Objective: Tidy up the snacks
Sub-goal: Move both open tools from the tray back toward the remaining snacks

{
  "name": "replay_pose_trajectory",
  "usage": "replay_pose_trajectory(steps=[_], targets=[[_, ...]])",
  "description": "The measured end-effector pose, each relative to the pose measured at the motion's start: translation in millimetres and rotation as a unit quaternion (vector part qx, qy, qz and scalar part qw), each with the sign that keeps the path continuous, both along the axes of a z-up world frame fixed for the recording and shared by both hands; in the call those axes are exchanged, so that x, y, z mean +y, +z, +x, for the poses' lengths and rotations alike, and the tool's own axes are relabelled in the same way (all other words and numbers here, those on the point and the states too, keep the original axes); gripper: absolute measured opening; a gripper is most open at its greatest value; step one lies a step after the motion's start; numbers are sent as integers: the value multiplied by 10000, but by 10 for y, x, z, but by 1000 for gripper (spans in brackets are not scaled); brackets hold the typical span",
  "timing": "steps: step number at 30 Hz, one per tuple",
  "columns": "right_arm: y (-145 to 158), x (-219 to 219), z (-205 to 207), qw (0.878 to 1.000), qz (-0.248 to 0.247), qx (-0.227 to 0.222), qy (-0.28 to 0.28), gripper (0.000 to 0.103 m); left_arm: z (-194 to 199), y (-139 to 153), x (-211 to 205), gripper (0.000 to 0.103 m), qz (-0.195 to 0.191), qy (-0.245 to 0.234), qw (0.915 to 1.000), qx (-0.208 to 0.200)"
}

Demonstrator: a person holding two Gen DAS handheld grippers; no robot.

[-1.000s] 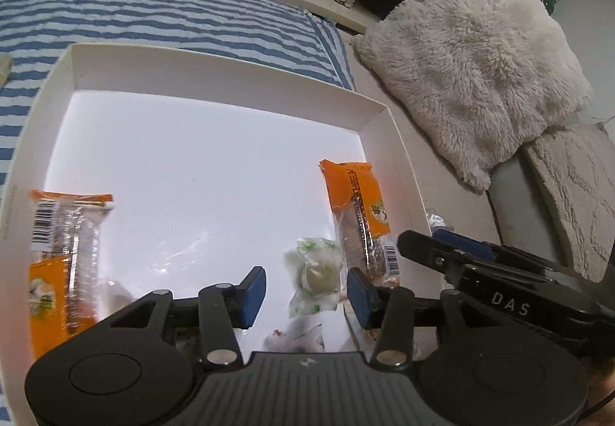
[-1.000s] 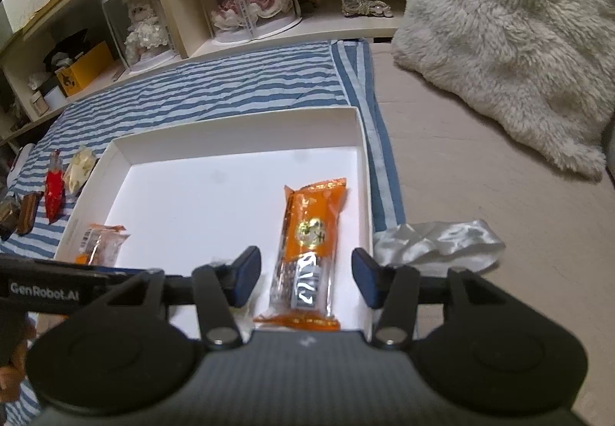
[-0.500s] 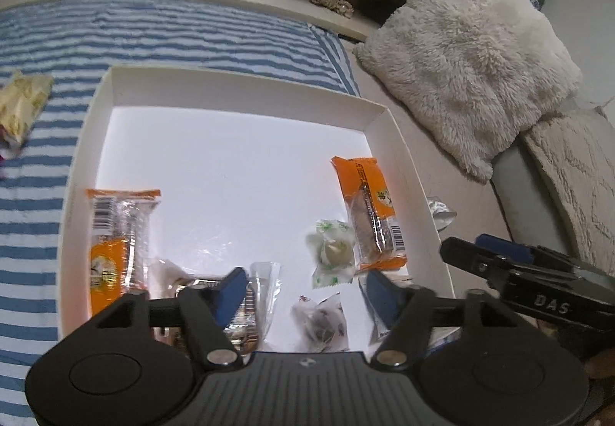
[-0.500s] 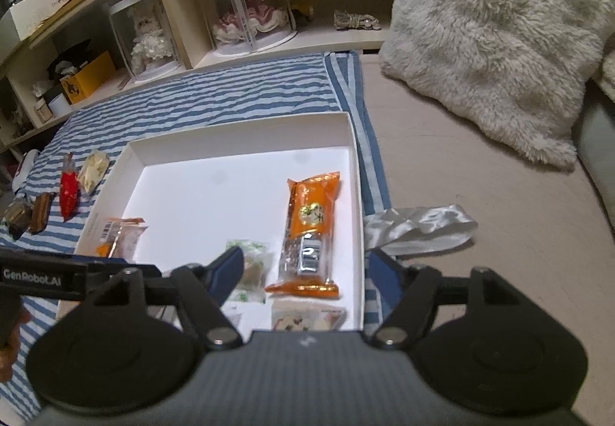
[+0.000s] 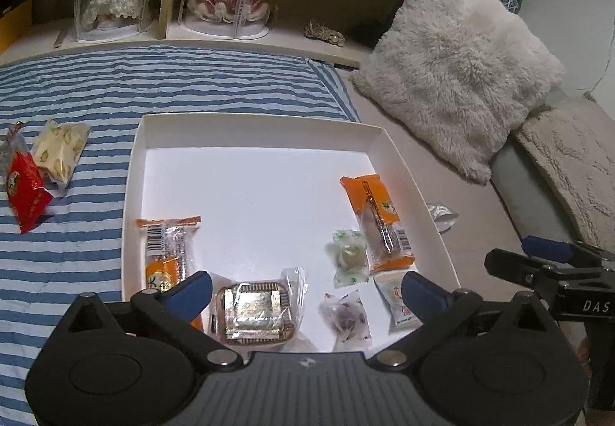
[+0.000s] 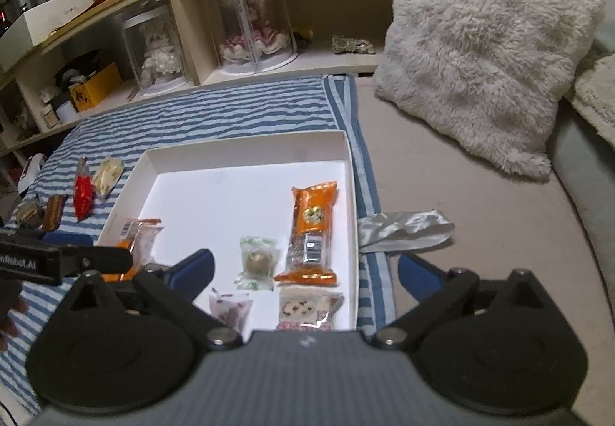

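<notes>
The striped blanket (image 5: 192, 80) is spread over the bed, and the white box (image 5: 253, 126) is set on it near the blanket's right edge. Six snacks are held in the box already: an orange bar (image 5: 378, 222) along its right wall, a second orange packet (image 5: 167, 253) by its left wall, a gold-foil cake (image 5: 253, 312) at the near edge, and three small wrapped sweets between them. Outside the box, off its left wall, a red packet (image 5: 25, 188) and a pale yellow packet (image 5: 59, 151) are left lying on the blanket, touching each other; two darker pieces (image 6: 40, 213) are seen further left in the right wrist view.

The left hand-held gripper (image 5: 307, 289) is held wide and empty above the box's near edge; the right hand-held gripper (image 6: 305, 274) is likewise wide and empty.

The next pick is judged to be one of the loose packets on the left, best taken by the left hand-held gripper. The yellow packet should be approached from above and closed on across its narrow width, so that the red one is not dragged along. It is best laid in the free far half of the box.
</notes>
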State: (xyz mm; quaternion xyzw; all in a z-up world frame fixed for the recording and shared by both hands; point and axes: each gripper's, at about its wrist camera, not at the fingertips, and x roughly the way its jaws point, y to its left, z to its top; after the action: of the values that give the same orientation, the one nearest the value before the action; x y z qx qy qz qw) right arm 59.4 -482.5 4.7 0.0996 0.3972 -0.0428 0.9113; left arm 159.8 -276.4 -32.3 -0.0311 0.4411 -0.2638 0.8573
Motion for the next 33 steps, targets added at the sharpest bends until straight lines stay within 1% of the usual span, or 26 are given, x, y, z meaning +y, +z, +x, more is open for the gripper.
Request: replay_pose_trajectory(steps=[4, 10, 13, 16, 24, 28, 33], targets=[[83, 71, -85, 9997, -195, -27, -107, 102, -52, 43, 75, 103, 8, -27, 10000, -89], [142, 125, -149, 9998, -116, -23, -182, 102, -106, 103, 213, 103, -7, 14, 9999, -146], [177, 176, -163, 9998, -99, -22, -146, 102, -119, 144, 288, 103, 51, 47, 9997, -223], [213, 234, -148, 9999, -95, -36, -125, 102, -112, 183, 400, 103, 21, 95, 9996, -261], [310, 468, 15, 9997, -110, -203, 57, 102, -69, 286, 778, 103, 101, 269, 9986, -436], [351, 683, 147, 9990, -146, -358, 245, 102, -28, 333, 1032, 103, 150, 420, 9977, -510], [345, 975, 349, 9980, -26, -411, 480, 103, 39, 390, 1387, 103, 161, 705, 9957, -574]])
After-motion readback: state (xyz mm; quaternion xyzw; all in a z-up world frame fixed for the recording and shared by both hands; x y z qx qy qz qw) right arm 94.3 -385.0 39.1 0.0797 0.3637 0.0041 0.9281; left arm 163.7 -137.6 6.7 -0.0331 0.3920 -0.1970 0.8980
